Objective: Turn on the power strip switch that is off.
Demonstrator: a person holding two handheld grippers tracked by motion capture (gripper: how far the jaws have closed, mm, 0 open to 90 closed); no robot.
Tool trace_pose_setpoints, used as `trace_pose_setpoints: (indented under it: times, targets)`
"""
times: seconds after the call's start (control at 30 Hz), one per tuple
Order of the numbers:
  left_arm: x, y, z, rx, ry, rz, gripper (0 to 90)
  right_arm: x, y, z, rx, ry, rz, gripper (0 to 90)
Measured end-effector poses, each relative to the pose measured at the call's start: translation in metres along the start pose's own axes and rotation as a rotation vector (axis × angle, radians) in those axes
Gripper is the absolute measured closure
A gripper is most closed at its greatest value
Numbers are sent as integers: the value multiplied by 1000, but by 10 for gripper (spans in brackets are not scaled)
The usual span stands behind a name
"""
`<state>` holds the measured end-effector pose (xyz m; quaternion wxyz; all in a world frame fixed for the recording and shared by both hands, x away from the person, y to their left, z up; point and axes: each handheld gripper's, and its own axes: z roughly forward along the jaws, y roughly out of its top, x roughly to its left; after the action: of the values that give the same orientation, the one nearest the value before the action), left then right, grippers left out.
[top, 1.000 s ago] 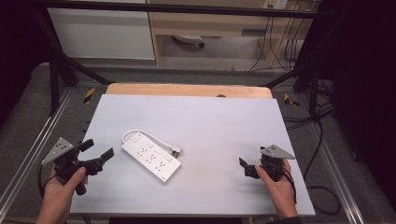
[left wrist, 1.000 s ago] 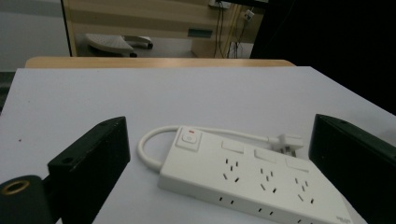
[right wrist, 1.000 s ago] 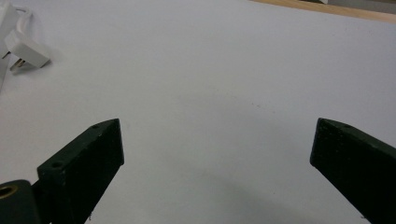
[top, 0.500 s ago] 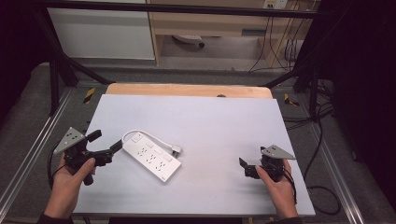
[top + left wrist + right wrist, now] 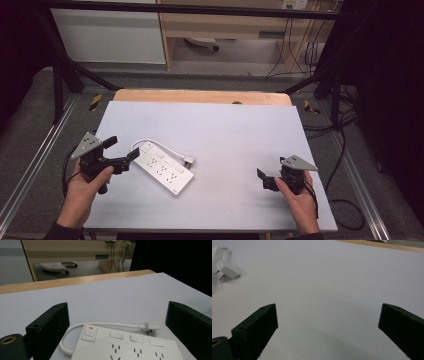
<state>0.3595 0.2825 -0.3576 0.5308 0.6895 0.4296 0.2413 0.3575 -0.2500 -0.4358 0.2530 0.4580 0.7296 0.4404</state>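
1. The left gripper (image 5: 121, 151) is sitting just beside the switch end of the power strip (image 5: 164, 167), jaws spread wide, nothing between them. Not touching it as far as the high view shows.
2. In the left gripper view the strip (image 5: 125, 345) is lying between and just ahead of the two black jaws, switch (image 5: 88, 333) nearest, cord (image 5: 105, 324) looping round to the plug (image 5: 150, 327).
3. The strip is lying flat and diagonal on the left half of the table (image 5: 240, 130), plug (image 5: 189, 161) resting just beside its far long edge.
4. The right gripper (image 5: 261, 178) is idling near the right front of the table, well apart from the strip, jaws also spread and empty; the right gripper view is catching the plug (image 5: 227, 269) far off.
5. Step, as judged: the approach for a grasp on the strip is under way, no grip yet.
6. Next move is likely calling for easing the left jaws around the switch end, staying clear of the cord loop, then closing.
7. The surface is a plain pale grey sheet, with a wooden edge (image 5: 200, 96) showing at the far side.
8. The room is dim: dark frame bars (image 5: 65, 75), cables (image 5: 305, 50) at the back right, pale cabinets (image 5: 107, 35) behind.
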Motion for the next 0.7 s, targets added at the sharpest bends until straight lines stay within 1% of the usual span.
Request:
trace_pose_setpoints:
  times: [0.37, 0.63, 0.7]
  targets:
    - [-1, 1, 13, 19, -1, 4, 58, 0, 0, -1, -5, 3, -1, 29]
    - [-4, -1, 26, 42, -1, 4, 60, -1, 0, 0, -4, 6, 7, 29]
    - [-6, -1, 28, 47, -8, 5, 61, -2, 0, 0, -3, 5, 10, 29]
